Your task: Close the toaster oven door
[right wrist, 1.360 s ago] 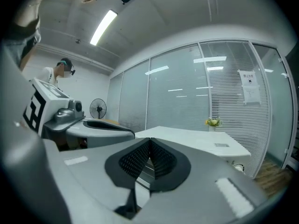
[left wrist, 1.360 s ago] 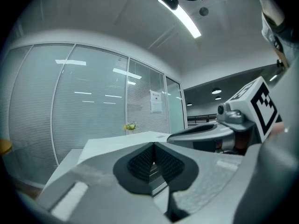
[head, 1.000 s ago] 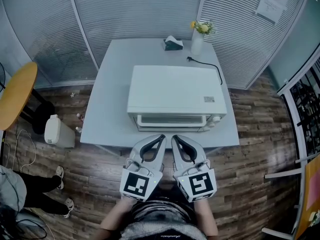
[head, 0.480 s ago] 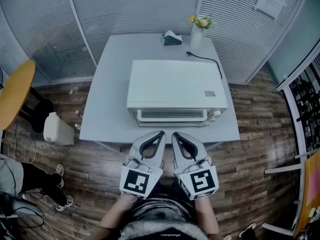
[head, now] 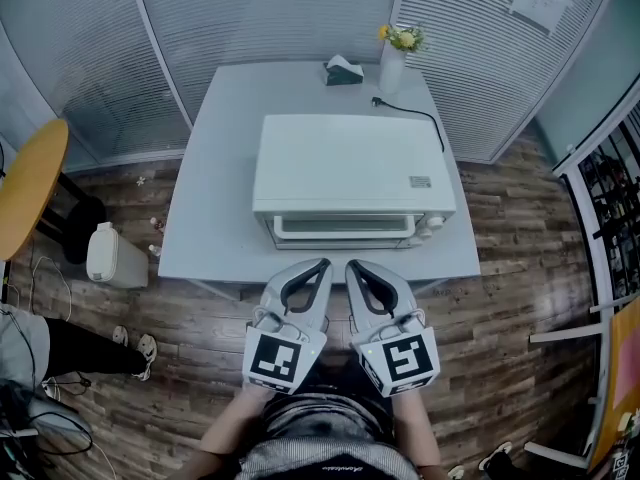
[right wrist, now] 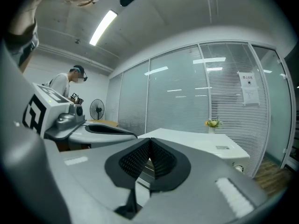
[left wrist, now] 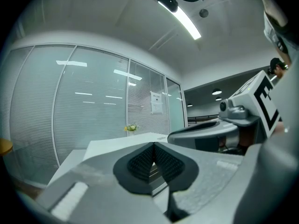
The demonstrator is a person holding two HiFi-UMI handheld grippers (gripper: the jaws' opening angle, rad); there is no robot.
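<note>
A white toaster oven (head: 350, 173) stands on the white table (head: 215, 208), its door (head: 342, 227) facing me and upright against the front. In the head view both grippers hover side by side just in front of the table's near edge, apart from the oven. My left gripper (head: 322, 265) is shut with nothing between its pads, and my right gripper (head: 351, 265) is shut and empty too. The right gripper view shows the oven (right wrist: 205, 146) ahead, with a knob (right wrist: 239, 168) at its lower right. In the left gripper view the oven (left wrist: 140, 141) lies past the shut jaws.
A vase of yellow flowers (head: 393, 56) and a dark tissue box (head: 343, 71) stand at the table's far edge, and a black cord (head: 415, 116) runs behind the oven. A white bin (head: 108, 257) and an orange round table (head: 30, 183) are at the left. A person's legs (head: 90, 346) show lower left.
Both grippers stay where they were, shut. The view has tilted slightly, so the table sits a little higher in the picture. The legs at lower left have shifted.
</note>
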